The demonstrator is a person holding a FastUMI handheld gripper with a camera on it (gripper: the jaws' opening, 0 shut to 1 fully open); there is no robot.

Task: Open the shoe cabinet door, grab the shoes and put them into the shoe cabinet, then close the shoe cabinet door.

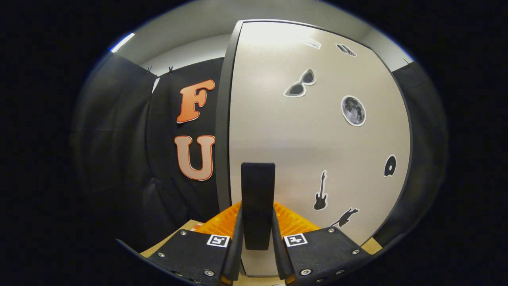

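Door handle (258,204) between jaws; contact unclear.

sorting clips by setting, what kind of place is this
Likely a staged recording booth, not a home: black cloth wall hangs behind a pale shoe cabinet door dotted with stickers. The gripper has its jaws closed on the door's black handle.
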